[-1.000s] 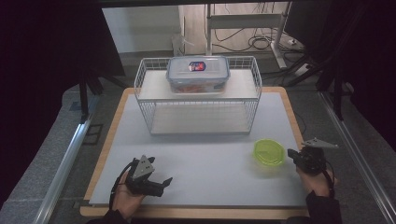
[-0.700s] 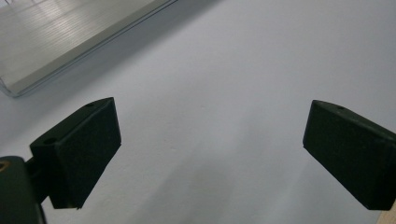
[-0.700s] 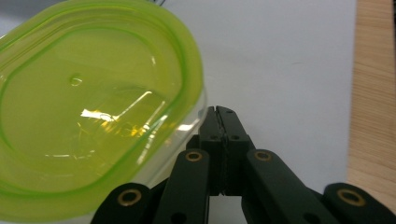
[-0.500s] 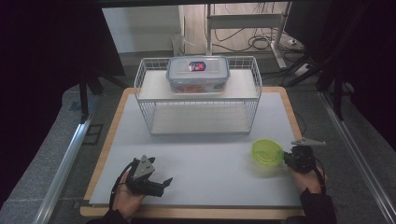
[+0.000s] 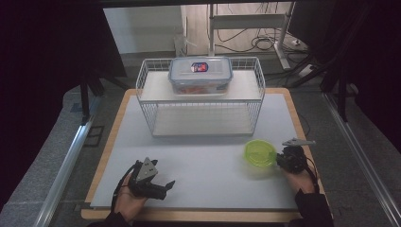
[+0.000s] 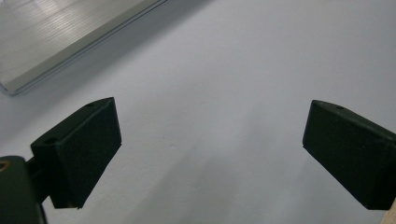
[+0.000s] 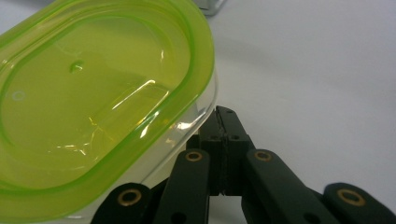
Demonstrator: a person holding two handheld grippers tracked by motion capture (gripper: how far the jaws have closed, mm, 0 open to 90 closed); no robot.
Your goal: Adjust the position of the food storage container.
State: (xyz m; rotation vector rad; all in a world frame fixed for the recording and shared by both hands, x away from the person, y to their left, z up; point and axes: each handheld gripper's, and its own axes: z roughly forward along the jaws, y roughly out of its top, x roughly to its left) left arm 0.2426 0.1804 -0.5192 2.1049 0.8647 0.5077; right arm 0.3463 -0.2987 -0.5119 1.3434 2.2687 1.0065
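Left gripper (image 5: 163,185): seen in the high view near the front left of the white table (image 5: 208,156), held low in a hand; jaws stood wide apart, nothing between them. In the left gripper view only bare table surface is seen between the two black pads (image 6: 77,156).

Wire rack (image 5: 201,97): set at the back middle of the table; a clear lidded box (image 5: 201,75) with reddish contents is rested on its upper shelf, well apart from both grippers.

Green container (image 5: 260,152): placed on the table at front right, just beside the right gripper's tips. Low, rounded, clear-walled, capped with a translucent lime lid.

Right gripper (image 5: 279,161): jaws closed together, tip to tip, nothing clamped; the shut tips are seen just at the container's side wall in the right gripper view (image 7: 223,122). Whether contact is made cannot be told.

Handling, judged: thin stiff plastic, apparently empty, so light and easily slid on the smooth table; glossy, so likely slippery. With shut jaws a nudge at the wall is suited; for a lift, the lid rim or opposite side walls would be taken.

Views compared: layout, rack and both hands are given by the high view; the lid's moulded ridge, clear wall and closed jaw line are given by the right gripper view.
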